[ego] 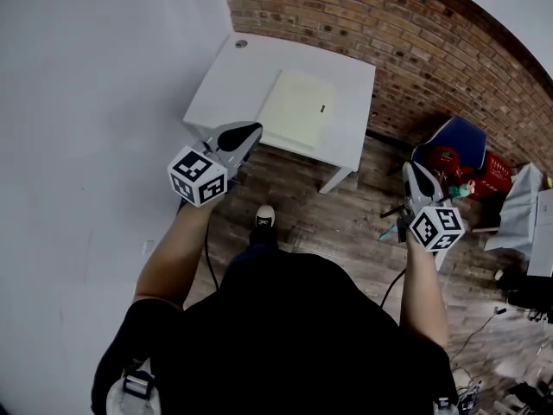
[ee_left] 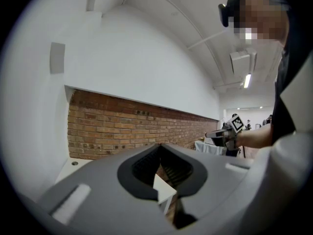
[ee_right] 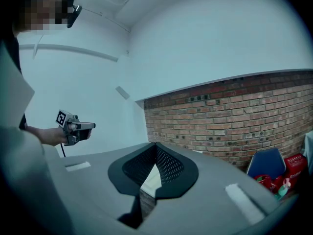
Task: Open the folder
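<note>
Dark-clothed torso [ego: 285, 335] across the bottom of the head view, cut off by the lower edge; one shoe [ego: 265, 217] just above it on the plank floor [ego: 346, 223].

Left gripper [ego: 251, 132], centre left, marker cube nearest the lens, nose over the near edge of the table [ego: 233, 76]. Jaws together at the tips in the left gripper view [ee_left: 159, 148], nothing between them.

Right gripper [ego: 413, 171], centre right, over bare floor, well apart from the table. Jaws likewise closed tip to tip in the right gripper view [ee_right: 155, 146], empty.

Folder [ego: 298, 111]: pale cream, closed, flat on the white table, upper centre, toward the table's right and near edges; small dark mark on the cover, too small to read. Untouched by either gripper. In both gripper views only a white sliver of table behind the jaws; folder not distinguishable there.

Small round fitting [ego: 241, 44] at the table's far left corner.

Table tucked into the corner of white wall [ego: 104, 76] and brick wall [ego: 389, 24]. Open floor between table and person. Blue chair [ego: 458, 141] and red clutter [ego: 494, 173] at right, partly overlapping, details unclear; more items cut off by the right edge.
</note>
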Action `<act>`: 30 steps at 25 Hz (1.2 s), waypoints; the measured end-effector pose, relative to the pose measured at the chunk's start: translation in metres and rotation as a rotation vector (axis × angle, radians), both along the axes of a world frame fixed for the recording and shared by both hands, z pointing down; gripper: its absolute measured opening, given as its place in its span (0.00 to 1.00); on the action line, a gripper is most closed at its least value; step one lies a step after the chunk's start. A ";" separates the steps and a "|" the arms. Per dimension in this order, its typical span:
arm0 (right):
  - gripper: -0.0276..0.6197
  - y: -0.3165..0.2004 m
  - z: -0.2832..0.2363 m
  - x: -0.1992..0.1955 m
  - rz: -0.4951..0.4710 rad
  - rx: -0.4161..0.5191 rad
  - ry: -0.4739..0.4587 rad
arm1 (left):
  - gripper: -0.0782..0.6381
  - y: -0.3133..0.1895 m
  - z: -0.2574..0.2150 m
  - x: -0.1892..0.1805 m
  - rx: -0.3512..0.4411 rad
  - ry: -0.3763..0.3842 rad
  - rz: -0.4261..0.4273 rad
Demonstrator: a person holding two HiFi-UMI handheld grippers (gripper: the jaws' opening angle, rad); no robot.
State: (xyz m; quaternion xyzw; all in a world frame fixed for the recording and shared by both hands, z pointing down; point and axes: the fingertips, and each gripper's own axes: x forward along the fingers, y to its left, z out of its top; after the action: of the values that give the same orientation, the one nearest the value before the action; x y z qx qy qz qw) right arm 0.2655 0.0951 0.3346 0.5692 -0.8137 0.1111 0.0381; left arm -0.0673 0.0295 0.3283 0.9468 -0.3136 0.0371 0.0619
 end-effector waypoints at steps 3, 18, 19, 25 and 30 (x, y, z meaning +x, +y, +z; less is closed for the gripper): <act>0.04 -0.015 -0.001 0.004 0.019 -0.003 0.007 | 0.12 -0.020 0.003 0.001 -0.010 0.004 0.012; 0.04 -0.102 0.015 0.006 0.083 -0.038 0.007 | 0.12 -0.108 0.046 -0.019 -0.073 -0.022 0.008; 0.04 -0.108 0.015 0.005 0.091 -0.038 0.004 | 0.12 -0.116 0.049 -0.023 -0.071 -0.030 -0.005; 0.04 -0.140 0.007 0.003 0.132 -0.033 0.008 | 0.12 -0.163 0.066 -0.049 -0.097 -0.008 -0.055; 0.04 -0.167 0.008 -0.008 0.155 -0.043 0.015 | 0.12 -0.195 0.075 -0.063 -0.119 -0.009 -0.046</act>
State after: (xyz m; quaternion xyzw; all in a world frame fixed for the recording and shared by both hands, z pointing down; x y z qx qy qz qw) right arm 0.2578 -0.0719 0.3428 0.6306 -0.7642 0.1268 0.0476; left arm -0.1305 -0.1657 0.4035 0.9339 -0.3327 0.0586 0.1174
